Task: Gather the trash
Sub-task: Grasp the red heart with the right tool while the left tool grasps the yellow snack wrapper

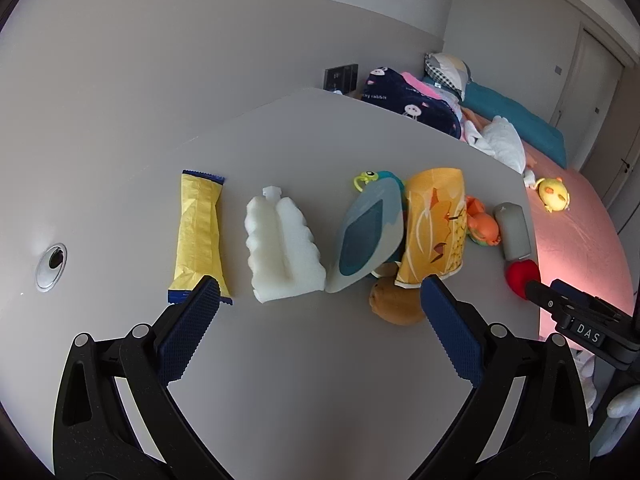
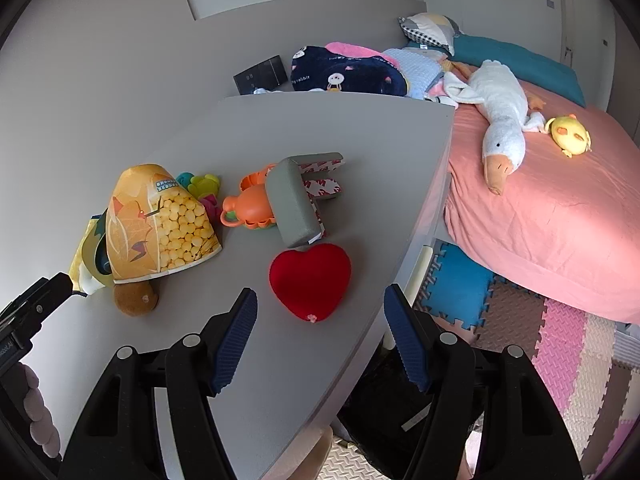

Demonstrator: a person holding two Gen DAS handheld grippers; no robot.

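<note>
On the grey table (image 1: 300,360) lie a yellow snack wrapper (image 1: 199,232), a white foam packing piece (image 1: 282,244), a blue-grey pouch (image 1: 366,236) and an upturned orange paper popcorn cup (image 1: 436,224). My left gripper (image 1: 320,300) is open and empty, just short of the foam piece. In the right wrist view the popcorn cup (image 2: 160,224) is at the left and a red heart (image 2: 310,280) lies just ahead of my right gripper (image 2: 320,312), which is open and empty. Grey foam blocks (image 2: 292,204) lie behind the heart.
A brown plush (image 1: 396,300) lies under the cup. An orange toy (image 2: 252,204) and small colourful toys (image 2: 202,186) sit behind it. A cable hole (image 1: 51,266) is at the table's left. The table edge (image 2: 416,240) drops to floor mats (image 2: 560,340); a pink bed (image 2: 560,200) holds plush toys.
</note>
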